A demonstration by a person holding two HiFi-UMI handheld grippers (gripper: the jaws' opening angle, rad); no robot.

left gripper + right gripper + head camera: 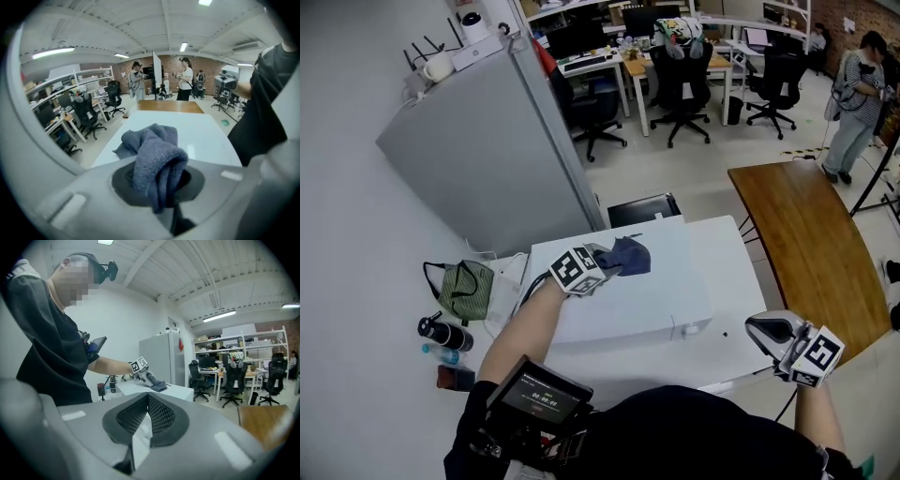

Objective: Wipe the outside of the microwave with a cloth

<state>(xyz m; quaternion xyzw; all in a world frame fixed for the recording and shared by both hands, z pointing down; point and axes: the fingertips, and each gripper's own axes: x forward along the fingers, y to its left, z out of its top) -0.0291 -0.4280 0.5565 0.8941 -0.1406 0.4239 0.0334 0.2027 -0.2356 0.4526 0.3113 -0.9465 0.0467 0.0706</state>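
Left gripper point(161, 190) jaws' tips hidden under cloth point(154, 154), pinched end unseen

The cloth point(630, 255) is showing dusky blue, the microwave point(661, 300) white. The cube point(575, 270) on the left tongs point(609, 259) is displaying black-and-white squares; the fridge point(478, 159) is looking grey.

Microwave point(661, 300) top: front and right parts are lying bare. Left gripper point(605, 262) with cloth point(630, 255) is occupying its back-left. Fridge point(487, 159) is crowding the microwave's back-left corner. Green bag point(467, 289) and bottles point(442, 336) are standing left of it. Wooden table point(811, 244) is sitting well right.
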